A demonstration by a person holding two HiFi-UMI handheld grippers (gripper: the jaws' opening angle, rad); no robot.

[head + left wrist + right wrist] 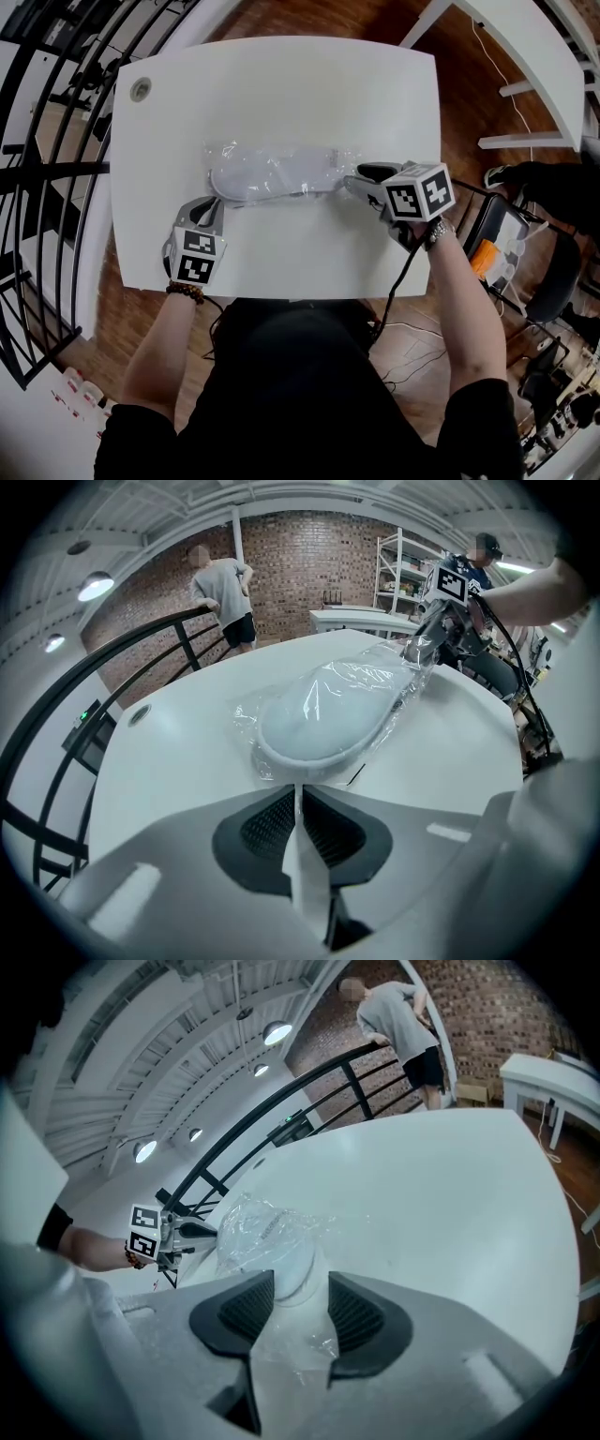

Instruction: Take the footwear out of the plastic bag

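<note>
On the white table (281, 94), in the head view, the pale shoe (272, 175) lies left to right, wholly inside the clear bag (217, 152). Your left gripper (214, 208) meets the bag at its near left end. Your right gripper (361, 178) sits at the bag's right end. Both grippers are low over the table top.

In the left gripper view, your left gripper (298, 803) has its pads pressed together on a thin strip of the bag (246, 726). The strip runs up between the pads from the crumpled film just ahead. The shoe (328, 714) lies just beyond, with its rounded end nearest you and film creased all over it. At its far end you see the right gripper (417, 649) touching the plastic. A person (220, 588) stands well behind, by a brick wall.

In the right gripper view, your right gripper (300, 1302) has its jaws standing apart. Loose film of the bag (248, 1227) and the near end of the shoe (281, 1255) lie in the gap, and the pads do not press on them. The left gripper (202, 1232) shows at the bag's far end, and a black rail (272, 1101) curves behind the table.
</note>
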